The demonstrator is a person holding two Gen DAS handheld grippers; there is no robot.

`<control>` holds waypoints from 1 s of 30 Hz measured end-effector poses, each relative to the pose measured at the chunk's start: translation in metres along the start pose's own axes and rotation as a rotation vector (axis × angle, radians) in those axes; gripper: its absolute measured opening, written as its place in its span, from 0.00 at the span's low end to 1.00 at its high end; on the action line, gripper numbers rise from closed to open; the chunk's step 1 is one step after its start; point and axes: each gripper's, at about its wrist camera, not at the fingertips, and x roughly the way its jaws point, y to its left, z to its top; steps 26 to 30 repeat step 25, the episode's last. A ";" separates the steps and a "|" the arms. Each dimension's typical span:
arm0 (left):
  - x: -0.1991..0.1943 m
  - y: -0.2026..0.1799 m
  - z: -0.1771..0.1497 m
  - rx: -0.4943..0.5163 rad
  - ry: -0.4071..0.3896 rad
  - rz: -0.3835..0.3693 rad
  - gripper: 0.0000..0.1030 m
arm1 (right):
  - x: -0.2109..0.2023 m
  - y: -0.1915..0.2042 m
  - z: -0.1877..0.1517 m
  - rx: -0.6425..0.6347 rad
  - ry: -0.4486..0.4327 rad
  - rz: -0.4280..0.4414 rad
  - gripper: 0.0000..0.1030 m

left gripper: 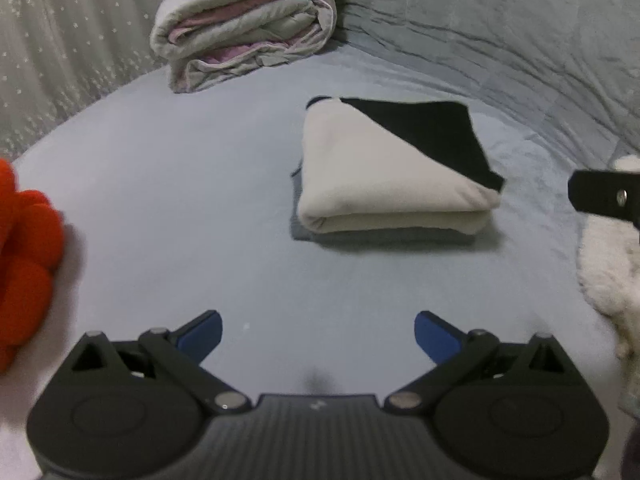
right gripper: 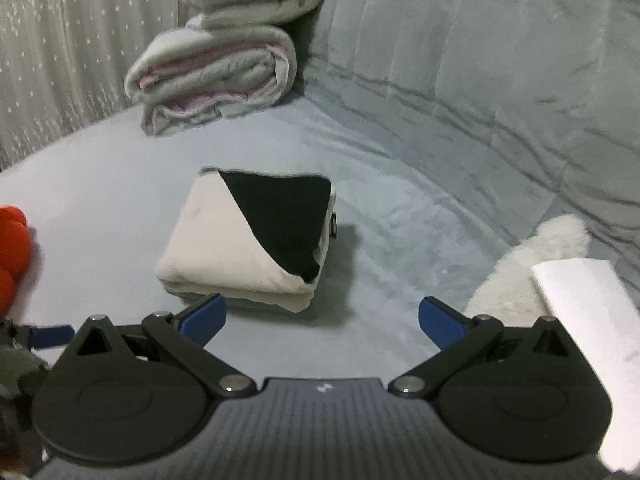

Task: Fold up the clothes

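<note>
A cream and black garment (left gripper: 380,172) lies folded into a neat square on the pale blue bed sheet (left gripper: 180,200). In the right wrist view the same folded garment (right gripper: 248,244) sits just ahead of the fingers. My left gripper (left gripper: 318,334) hovers open over bare sheet, well short of the garment and to its left. Likewise open, my right gripper (right gripper: 322,322) holds nothing, its left blue fingertip (right gripper: 206,316) close to the garment's near edge. Part of the right gripper's black body (left gripper: 604,196) shows at the right edge of the left wrist view.
A rolled grey and pink quilt (left gripper: 244,28) lies at the back by a starred curtain (left gripper: 60,52). An orange knotted cushion (left gripper: 24,256) sits at the left, a white fluffy item (right gripper: 532,264) and a white sheet of paper (right gripper: 592,320) at the right. A grey padded headboard (right gripper: 480,60) curves behind.
</note>
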 end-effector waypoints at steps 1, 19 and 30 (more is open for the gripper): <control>-0.012 0.001 -0.004 -0.004 -0.005 0.002 0.99 | -0.011 0.001 0.001 -0.002 -0.004 0.007 1.00; -0.196 -0.018 -0.086 -0.027 -0.088 0.012 0.99 | -0.181 0.007 -0.049 -0.075 -0.037 0.065 1.00; -0.224 -0.022 -0.105 -0.044 -0.114 0.031 0.99 | -0.211 0.005 -0.061 -0.089 -0.058 0.089 1.00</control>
